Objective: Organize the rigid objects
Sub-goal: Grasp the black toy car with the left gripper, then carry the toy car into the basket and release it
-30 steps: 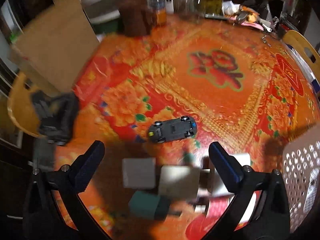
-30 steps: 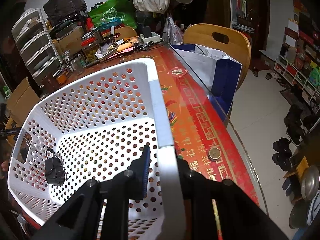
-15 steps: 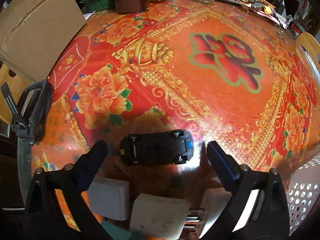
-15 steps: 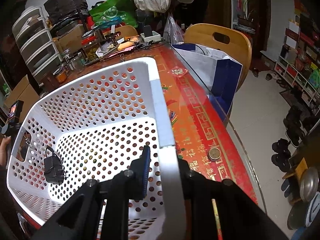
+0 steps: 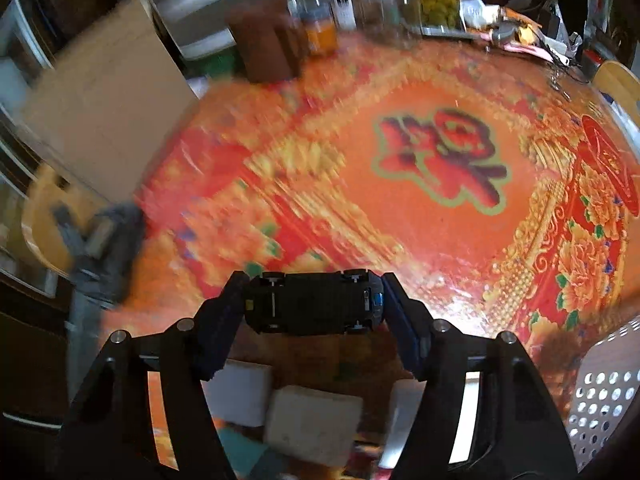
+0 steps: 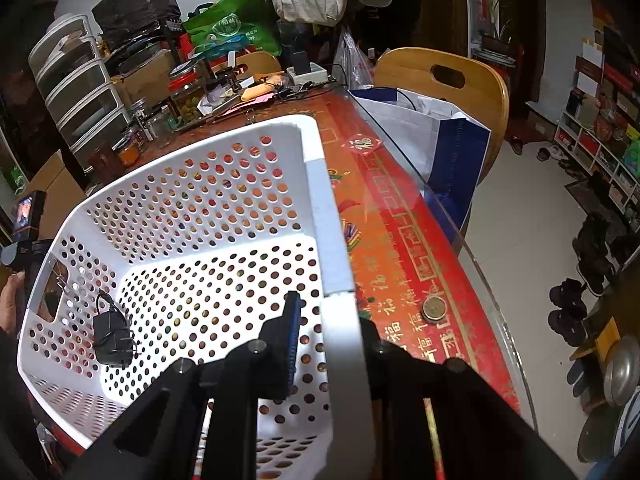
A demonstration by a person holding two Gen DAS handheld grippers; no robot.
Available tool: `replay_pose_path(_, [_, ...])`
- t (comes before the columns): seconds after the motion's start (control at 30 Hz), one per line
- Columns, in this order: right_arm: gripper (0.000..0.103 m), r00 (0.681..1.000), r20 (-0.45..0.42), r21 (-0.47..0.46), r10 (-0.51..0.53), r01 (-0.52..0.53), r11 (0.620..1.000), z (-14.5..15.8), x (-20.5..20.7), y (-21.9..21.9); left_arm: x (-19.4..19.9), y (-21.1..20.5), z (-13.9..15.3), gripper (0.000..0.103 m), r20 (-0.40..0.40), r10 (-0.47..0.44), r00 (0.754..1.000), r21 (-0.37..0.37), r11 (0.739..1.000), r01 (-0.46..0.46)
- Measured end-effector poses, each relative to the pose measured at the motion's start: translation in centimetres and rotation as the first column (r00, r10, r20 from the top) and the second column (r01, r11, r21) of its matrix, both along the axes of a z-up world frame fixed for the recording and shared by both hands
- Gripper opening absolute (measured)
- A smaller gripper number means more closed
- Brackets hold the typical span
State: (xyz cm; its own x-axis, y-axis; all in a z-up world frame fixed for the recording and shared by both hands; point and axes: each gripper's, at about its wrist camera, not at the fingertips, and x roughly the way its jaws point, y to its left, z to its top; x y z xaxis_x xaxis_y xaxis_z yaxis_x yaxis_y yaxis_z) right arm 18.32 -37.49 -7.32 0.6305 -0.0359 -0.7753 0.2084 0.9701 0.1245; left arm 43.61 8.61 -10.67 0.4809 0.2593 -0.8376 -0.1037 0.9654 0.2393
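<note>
Left wrist view looks down at the left gripper [image 5: 314,300], whose fingers [image 5: 400,320] are closing on a small black toy car [image 5: 314,303]. The car sits crosswise between them with one pad against each end, so it looks pinched end to end, just over the red and gold flowered table [image 5: 420,208]. Nearer the camera, below the car, lie a few pale blocks [image 5: 314,424] (chargers or plugs, the blur makes it hard to say). A corner of the white perforated basket [image 5: 604,392] shows at the lower right, and a cardboard box [image 5: 100,120] stands at the table's far left edge.

From the right wrist view, the right gripper [image 6: 328,340] is clamped tight on the white basket's rim, one finger inside the wall and the other outside. A black power adapter [image 6: 112,336] with its cord lies on the basket floor by the far left wall. A coin [image 6: 434,308] rests on the table just beside the basket, and a wooden chair [image 6: 444,76] stands past the table edge.
</note>
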Motion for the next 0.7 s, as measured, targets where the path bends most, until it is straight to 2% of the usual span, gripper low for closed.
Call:
replay_pose_path(0.07, [0.016,1.0,0.003,0.002,0.001,-0.001,1.0,0.0,0.0,0.0,-0.9,-0.9,1.9,0.064,0.059,-0.017,0.998,0.072,0.997,0.012])
replay_pose_path(0.23, [0.016,1.0,0.008,0.004,0.004,-0.004,1.0,0.0,0.0,0.1,-3.9,-4.1,6.8,0.064,0.153,-0.104,0.983,0.162,0.984,0.079])
replay_pose_path(0.3, [0.016,1.0,0.011,0.006,0.002,-0.002,1.0,0.1,0.0,0.0,-5.4,-6.1,8.4,0.064,0.206,-0.157,0.966,0.26,0.96,0.101])
replay_pose_path(0.37, [0.016,1.0,0.012,0.007,0.003,-0.003,1.0,0.1,0.0,0.0,-6.3,-7.5,9.5,0.064,0.227,-0.201,0.953,0.31,0.942,0.125])
replay_pose_path(0.6, [0.016,1.0,0.015,0.007,0.007,-0.007,1.0,0.1,-0.1,0.0,-10.1,-12.5,12.8,0.064,0.266,-0.296,0.918,0.337,0.92,0.199])
replay_pose_path(0.7, [0.016,1.0,0.016,0.008,0.007,-0.007,1.0,0.1,-0.1,0.0,-12.0,-15.4,13.3,0.065,0.257,-0.36,0.897,0.353,0.899,0.259])
